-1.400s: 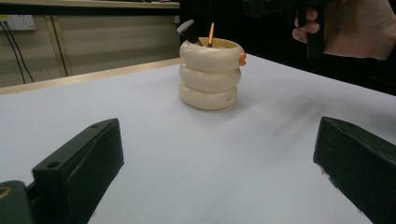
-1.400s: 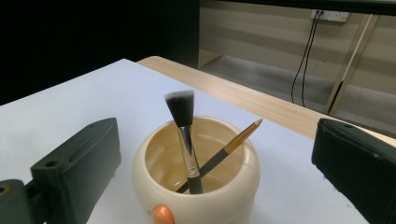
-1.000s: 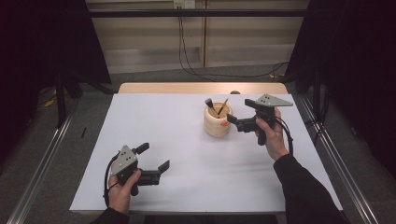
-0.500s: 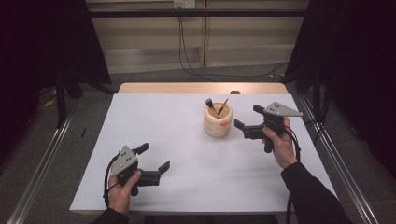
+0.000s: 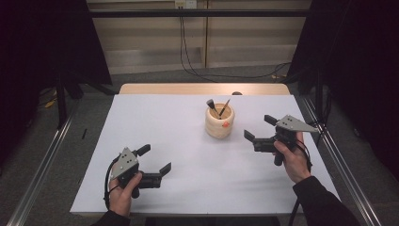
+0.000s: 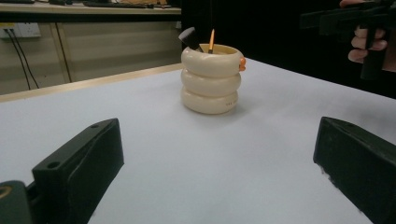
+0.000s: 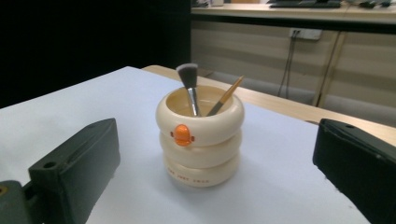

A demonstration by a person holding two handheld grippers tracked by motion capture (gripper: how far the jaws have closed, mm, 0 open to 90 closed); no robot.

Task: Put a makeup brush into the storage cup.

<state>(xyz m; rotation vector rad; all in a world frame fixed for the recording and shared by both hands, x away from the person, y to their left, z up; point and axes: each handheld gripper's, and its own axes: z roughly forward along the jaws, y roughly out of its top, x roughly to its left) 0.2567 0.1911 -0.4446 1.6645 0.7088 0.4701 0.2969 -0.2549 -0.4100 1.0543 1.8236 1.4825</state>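
A cream cup (image 5: 219, 123) made of three stacked rings stands right of the table's middle. It holds a dark-bristled brush (image 5: 210, 104) and a thin wooden-handled brush (image 5: 225, 107). My right gripper (image 5: 259, 127) is open just right of the cup, pointing at it and apart from it. In the right gripper view the cup (image 7: 201, 140) shows an orange knob (image 7: 182, 133) between my open jaws. My left gripper (image 5: 154, 159) is open and empty near the front left. The cup (image 6: 211, 79) stands well ahead of it in the left gripper view.
A white sheet (image 5: 155, 117) covers the table, and a bare wooden strip (image 5: 188, 89) runs along the far edge. Metal rails (image 5: 339, 160) flank the table. Cables (image 5: 188, 52) hang on the back wall. The right hand (image 6: 366, 44) appears in the left gripper view.
My right gripper has pulled back from the cup, to the right and toward the person, still open. The left gripper has stayed in place.
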